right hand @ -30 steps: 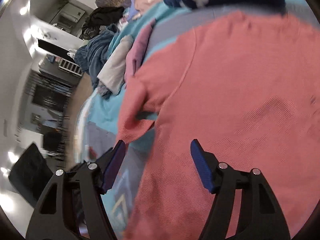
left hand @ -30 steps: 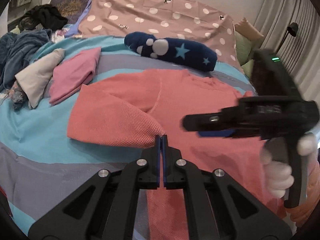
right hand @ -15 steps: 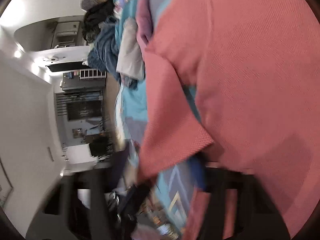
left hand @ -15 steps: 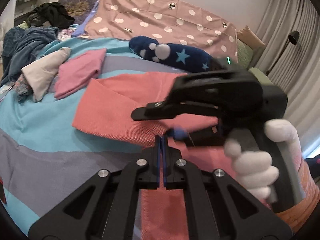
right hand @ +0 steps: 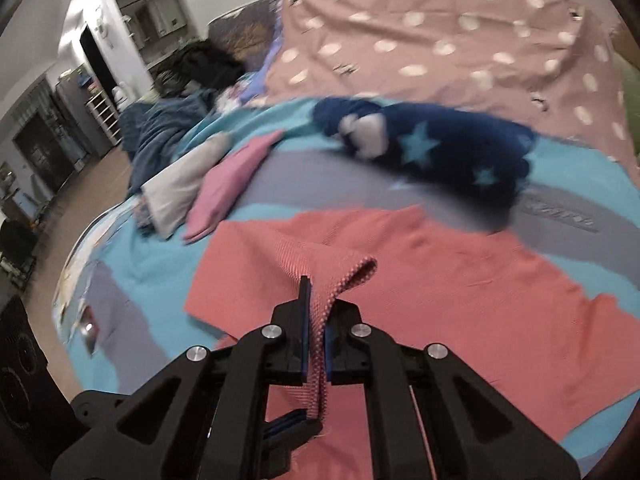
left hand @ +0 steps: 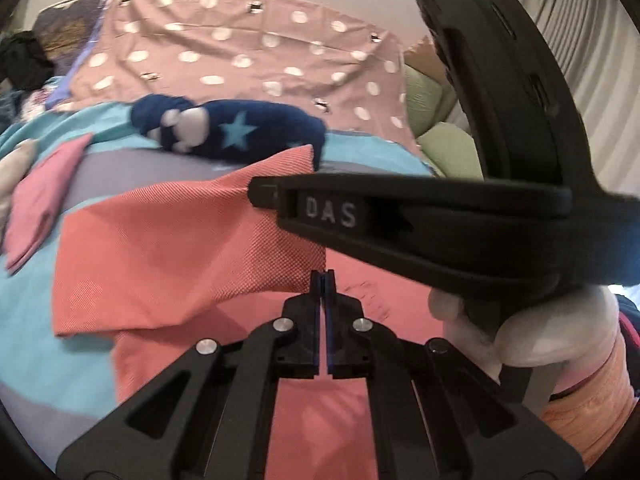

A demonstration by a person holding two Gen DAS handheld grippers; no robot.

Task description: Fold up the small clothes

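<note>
A coral shirt (left hand: 172,248) lies spread on the striped bed, its left part folded over so the textured inner side shows. My left gripper (left hand: 324,276) is shut, pinching the shirt's edge at that fold. In the right wrist view its blue fingertips (right hand: 292,426) clamp the same strip of cloth low down. My right gripper (right hand: 316,308) has its jaws closing down on a raised fold of the coral shirt (right hand: 460,292), and the pads press the cloth. Its black body (left hand: 420,220) crosses the left wrist view, held by a white-gloved hand (left hand: 552,340).
A navy star-print garment (right hand: 420,144) lies beyond the shirt. A folded pink cloth (right hand: 228,184) and a pale one (right hand: 180,188) sit at the left. A dotted pink blanket (left hand: 240,52) covers the head end. A green pillow (left hand: 448,148) lies at right. The bed's left edge (right hand: 76,280) drops to the floor.
The right gripper's jaws were wide open over the shirt. They have closed on a fold, and the gripper has rolled upright and risen. It swung across in front of the left gripper.
</note>
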